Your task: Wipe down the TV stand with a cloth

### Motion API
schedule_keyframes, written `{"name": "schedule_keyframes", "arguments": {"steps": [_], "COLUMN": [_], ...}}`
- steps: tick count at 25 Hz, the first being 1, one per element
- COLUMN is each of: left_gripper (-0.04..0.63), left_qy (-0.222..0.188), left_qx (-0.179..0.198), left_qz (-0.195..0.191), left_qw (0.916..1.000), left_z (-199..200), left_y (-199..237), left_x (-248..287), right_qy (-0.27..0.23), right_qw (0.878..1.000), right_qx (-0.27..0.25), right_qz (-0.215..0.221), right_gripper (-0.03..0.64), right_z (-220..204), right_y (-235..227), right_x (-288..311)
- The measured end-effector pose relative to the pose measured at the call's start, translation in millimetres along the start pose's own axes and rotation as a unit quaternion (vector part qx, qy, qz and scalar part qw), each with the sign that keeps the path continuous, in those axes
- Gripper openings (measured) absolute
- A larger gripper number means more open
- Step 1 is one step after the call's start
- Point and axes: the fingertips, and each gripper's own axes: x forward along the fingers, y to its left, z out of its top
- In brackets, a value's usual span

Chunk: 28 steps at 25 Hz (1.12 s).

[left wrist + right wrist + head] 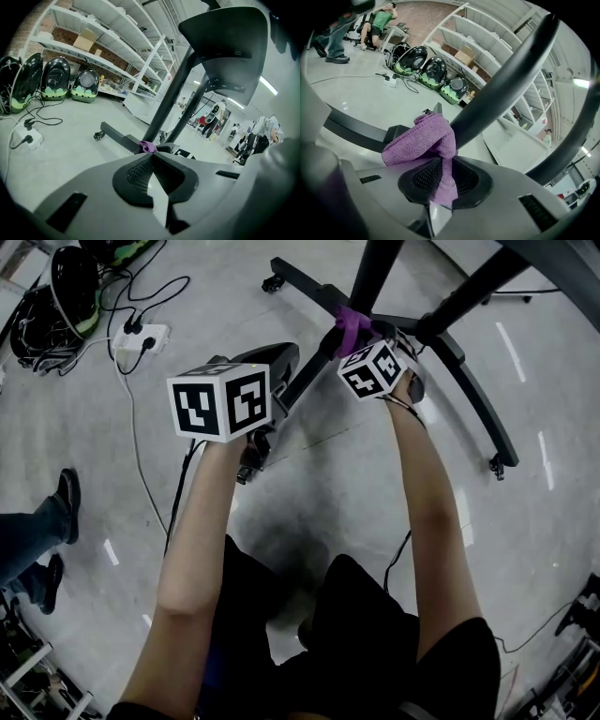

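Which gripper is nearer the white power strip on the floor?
Left. The left gripper, shut and empty, hangs over the floor beside the power strip. The right gripper is farther off, pressing the cloth to the stand.

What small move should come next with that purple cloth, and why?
Probably slide the right gripper outward along the black leg: its jaws are shut on the purple cloth, bunched by the foot of the pole where that leg begins.
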Motion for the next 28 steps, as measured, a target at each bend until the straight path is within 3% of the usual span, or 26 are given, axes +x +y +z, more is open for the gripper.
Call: {"name": "schedule_keyframes", "arguments": {"steps": [12, 19, 28], "left_gripper": [0.008, 0.008, 0.008], "left_qy": [0.024, 0.039, 0.046], "left_qx": [0.010, 0.017, 0.018], "left_qz": [-0.001, 0.000, -0.005], "left_qw": [0.9997, 0.9991, 0.9988], "left_z": [-11, -18, -24], "left_y": [-9, -11, -20], "left_x": [17, 24, 33], "right_qy": [0.031, 0.040, 0.038], "right_qw": [0.998, 0.998, 0.999], "right_qx": [0.051, 0.044, 0.022], "right_qz": [-0.036, -0.012, -0.020], "right_gripper": [0.077, 0.077, 0.077], "right_z": [-29, -35, -39], "right_y": [-43, -33, -38], "right_x": [20, 34, 37]}}
